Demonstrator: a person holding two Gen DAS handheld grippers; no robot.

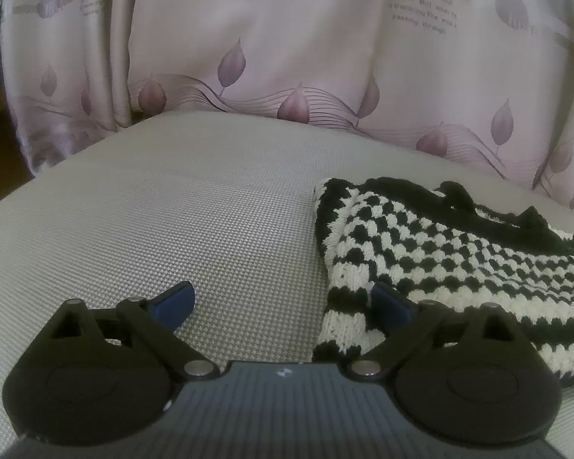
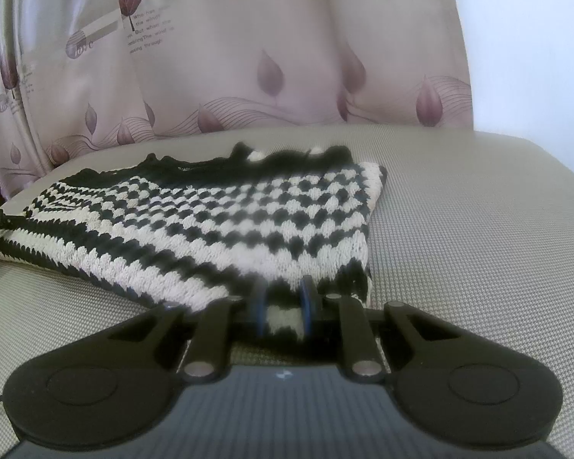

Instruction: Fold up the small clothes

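A small black-and-white knitted sweater [image 1: 451,244] lies flat on a grey mesh cushion [image 1: 172,210]; it also shows in the right wrist view [image 2: 218,214]. My left gripper [image 1: 283,302] is open, low over the cushion at the sweater's left edge, with its right finger [image 1: 390,306] touching the striped sleeve [image 1: 344,306]. My right gripper [image 2: 283,302] has its jaws narrowed around the sweater's near striped hem [image 2: 283,317], with knit fabric between the pads.
A pink curtain [image 1: 287,46] with purple leaf print hangs right behind the cushion, also visible in the right wrist view [image 2: 248,57]. A bright white wall [image 2: 528,46] is at the right. The cushion's grey surface [image 2: 478,229] extends right of the sweater.
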